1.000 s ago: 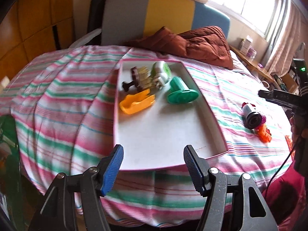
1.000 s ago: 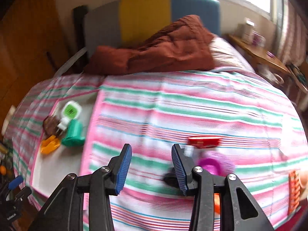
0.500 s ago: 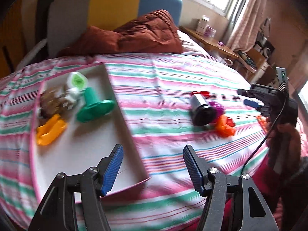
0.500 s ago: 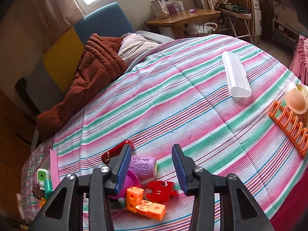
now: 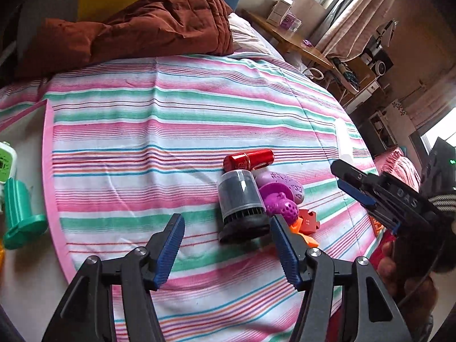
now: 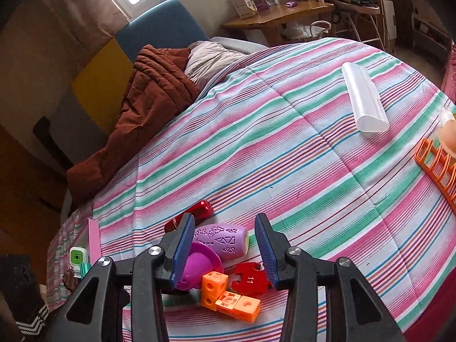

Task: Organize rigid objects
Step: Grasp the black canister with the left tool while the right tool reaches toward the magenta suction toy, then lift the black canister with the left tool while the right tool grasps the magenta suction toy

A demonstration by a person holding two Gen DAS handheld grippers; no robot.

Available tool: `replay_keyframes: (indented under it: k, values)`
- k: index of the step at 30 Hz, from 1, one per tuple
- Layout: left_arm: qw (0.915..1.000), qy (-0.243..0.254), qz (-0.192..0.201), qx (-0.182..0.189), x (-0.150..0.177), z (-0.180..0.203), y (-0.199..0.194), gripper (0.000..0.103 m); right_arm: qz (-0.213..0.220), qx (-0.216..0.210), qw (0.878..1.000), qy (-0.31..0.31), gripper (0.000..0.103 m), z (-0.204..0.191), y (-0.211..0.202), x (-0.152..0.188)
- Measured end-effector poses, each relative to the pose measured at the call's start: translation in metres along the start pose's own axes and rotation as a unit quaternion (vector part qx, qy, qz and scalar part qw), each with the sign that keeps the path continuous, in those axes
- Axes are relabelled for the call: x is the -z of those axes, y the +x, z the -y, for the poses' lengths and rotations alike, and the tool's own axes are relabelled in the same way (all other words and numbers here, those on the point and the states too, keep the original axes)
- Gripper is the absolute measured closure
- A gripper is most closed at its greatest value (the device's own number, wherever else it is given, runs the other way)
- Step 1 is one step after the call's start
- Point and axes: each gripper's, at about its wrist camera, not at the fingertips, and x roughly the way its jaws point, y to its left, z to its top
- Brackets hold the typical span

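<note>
Beneath left tool (image 5: pixel 226 253): toy pile (image 5: pixel 256 196), formerly tray.

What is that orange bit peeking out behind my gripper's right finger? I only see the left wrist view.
Observer: Joined orange cubes, lying beside a red puzzle piece.
Operator: Anything further right on the bed?
Observer: An orange rack at the picture's right edge, something peach-coloured by it.
Operator: Is the other gripper carrying anything?
Observer: No. The right gripper has its jaws apart with nothing gripped between them.
</note>
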Motion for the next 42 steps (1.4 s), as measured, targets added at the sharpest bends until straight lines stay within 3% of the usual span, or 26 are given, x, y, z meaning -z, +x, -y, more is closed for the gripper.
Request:
replay_keyframes:
  k: [8,11,12,14,18,28,34,37,42]
  values:
    - [0.9991,-0.016,-0.038,-0.003,-0.024,0.000,0.046,0.039,-0.017,-0.007,1.000,-0.007,0.059,-0.004,0.007,0.002]
    - [0.9977,0.002,-0.068,-0.006,-0.024,0.006,0.067,0.041,-0.019,-0.008,1.000,-0.005,0.059,-0.004,0.008,0.002]
    - [0.9978,0.010,-0.064,-0.013,-0.021,0.007,0.069,0.042,-0.020,-0.008,1.000,-0.005,0.059,-0.004,0.008,0.001]
    - [0.9973,0.040,-0.048,-0.038,-0.015,0.013,0.066,0.059,-0.023,-0.009,1.000,-0.005,0.059,-0.004,0.009,0.001]
    - [0.9982,0.035,-0.040,-0.027,-0.006,0.001,0.055,0.059,-0.024,-0.006,1.000,-0.014,0.059,-0.008,0.011,0.002]
    - [0.9968,0.059,-0.007,-0.054,0.046,-0.003,0.025,0.059,-0.062,-0.037,0.996,-0.057,0.059,-0.028,0.023,0.009]
    - [0.9964,0.063,0.002,-0.057,0.067,-0.001,0.015,0.059,-0.078,-0.049,0.988,-0.123,0.059,-0.053,0.027,0.022]
    - [0.9966,0.059,0.001,-0.057,0.074,-0.003,0.010,0.059,-0.084,-0.043,0.982,-0.163,0.059,-0.066,0.029,0.030]
    - [0.9966,0.059,0.007,-0.057,0.084,-0.003,0.003,0.059,-0.093,0.003,0.973,-0.213,0.059,-0.078,0.038,0.041]
